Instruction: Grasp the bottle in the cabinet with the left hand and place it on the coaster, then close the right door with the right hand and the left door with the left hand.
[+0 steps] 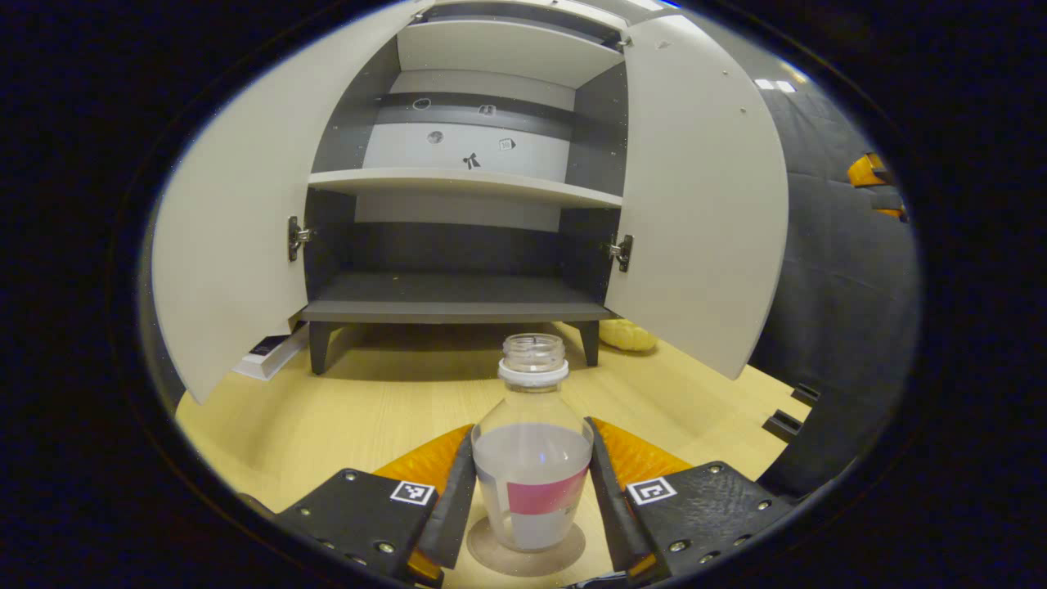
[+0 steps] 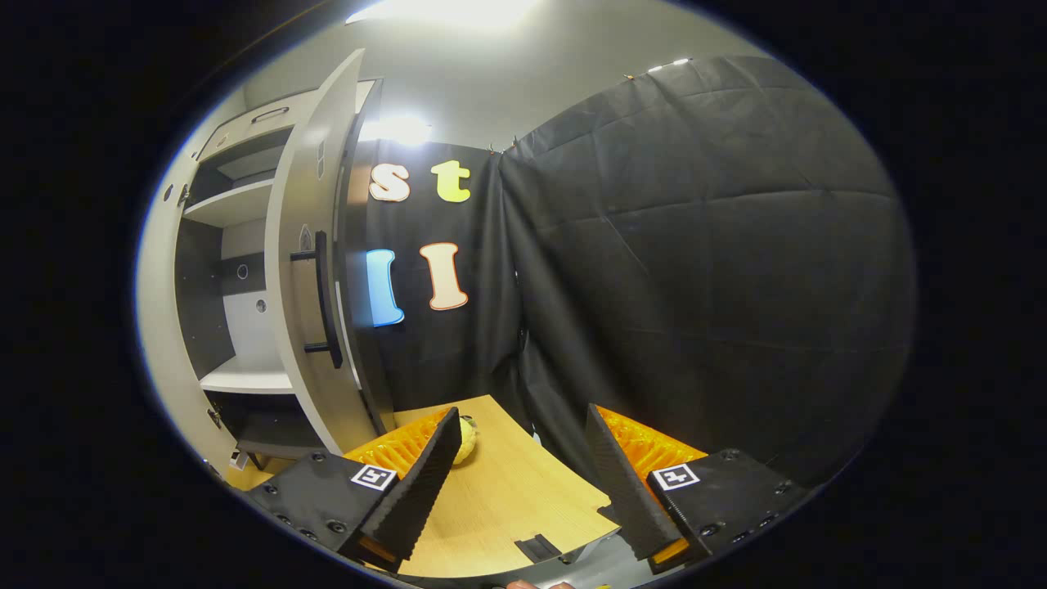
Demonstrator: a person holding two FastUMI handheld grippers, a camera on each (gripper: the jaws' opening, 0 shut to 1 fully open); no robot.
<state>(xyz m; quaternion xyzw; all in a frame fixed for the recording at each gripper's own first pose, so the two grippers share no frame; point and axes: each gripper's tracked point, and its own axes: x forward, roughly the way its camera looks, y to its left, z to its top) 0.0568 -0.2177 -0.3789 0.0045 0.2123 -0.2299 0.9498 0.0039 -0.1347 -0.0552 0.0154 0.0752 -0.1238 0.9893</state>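
Clear plastic uncapped bottle with pink label (image 1: 532, 466) upright on round brown coaster (image 1: 491, 552), between left gripper (image 1: 530, 499) fingers, contact uncertain, grey two-door cabinet (image 1: 458, 311) open behind, right gripper (image 2: 519, 478) jaws apart, empty, beside right door (image 2: 307, 270).

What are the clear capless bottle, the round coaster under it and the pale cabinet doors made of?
Clear capless bottle: likely thin glossy plastic; liquid shows through, pink label band.
Round beige coaster: matte, maybe cork or card; unclear.
Pale cabinet doors: probably matte laminated board; flat, even finish, metal hinges.
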